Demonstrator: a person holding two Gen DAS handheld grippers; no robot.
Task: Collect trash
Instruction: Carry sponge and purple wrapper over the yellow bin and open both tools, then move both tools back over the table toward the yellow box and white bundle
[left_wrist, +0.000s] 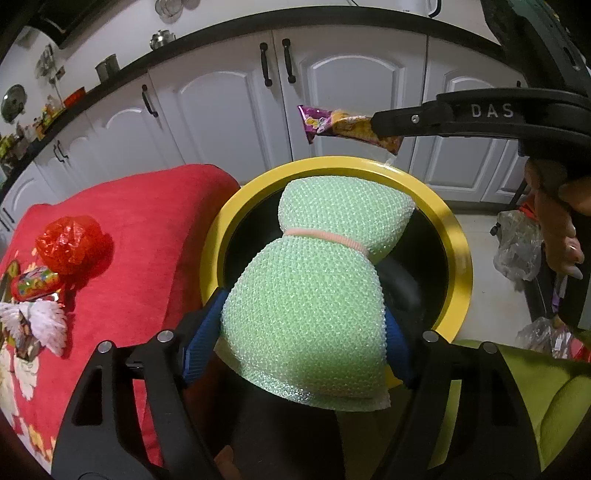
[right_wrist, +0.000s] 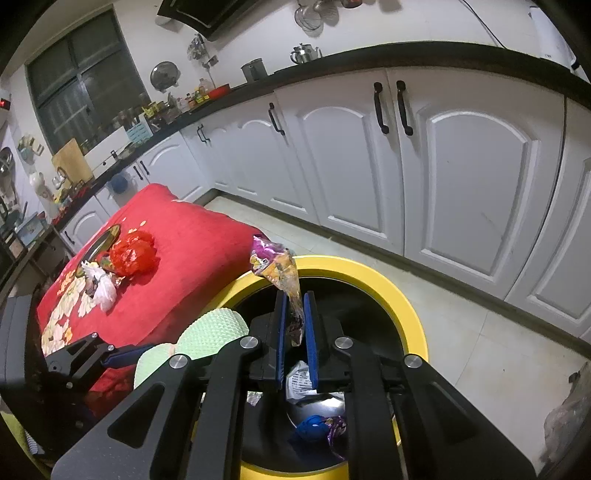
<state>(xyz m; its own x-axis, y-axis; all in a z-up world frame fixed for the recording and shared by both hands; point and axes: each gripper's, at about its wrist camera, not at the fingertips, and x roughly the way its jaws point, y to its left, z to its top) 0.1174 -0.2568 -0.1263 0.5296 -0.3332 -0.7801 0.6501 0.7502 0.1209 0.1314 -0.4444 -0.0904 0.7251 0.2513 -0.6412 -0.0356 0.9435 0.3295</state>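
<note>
Left gripper (left_wrist: 303, 332) at lower centre of the left wrist view, blue ribbed fingers (left_wrist: 201, 338) clamped on a pale green bubble-wrap bundle (left_wrist: 314, 295), cinched at its waist by a pink band (left_wrist: 332, 238) into an hourglass shape. Bundle held over the round bin (left_wrist: 458, 251), glossy yellow rim around a black inside.

Right gripper (right_wrist: 295, 325) at centre of the right wrist view, blue fingers (right_wrist: 281, 332) pressed together on the twisted clear tail of a crinkly snack wrapper (right_wrist: 275, 264), purple and yellow foil end fanning out above the yellow rim (right_wrist: 388, 291). Same wrapper (left_wrist: 340, 123) at upper right of the left wrist view, pinched by black fingers. Inside the bin, low in frame: crumpled white paper (right_wrist: 299, 380) and a blue scrap (right_wrist: 312, 430).

At left of both views, a plush red cloth (left_wrist: 147, 229) with floral print, carrying a crumpled red cellophane ball (left_wrist: 72, 243), a small foil packet (left_wrist: 35, 282) and white fluffy scraps (left_wrist: 40, 317). White arched cabinet doors (right_wrist: 461, 166) with black handles behind.
</note>
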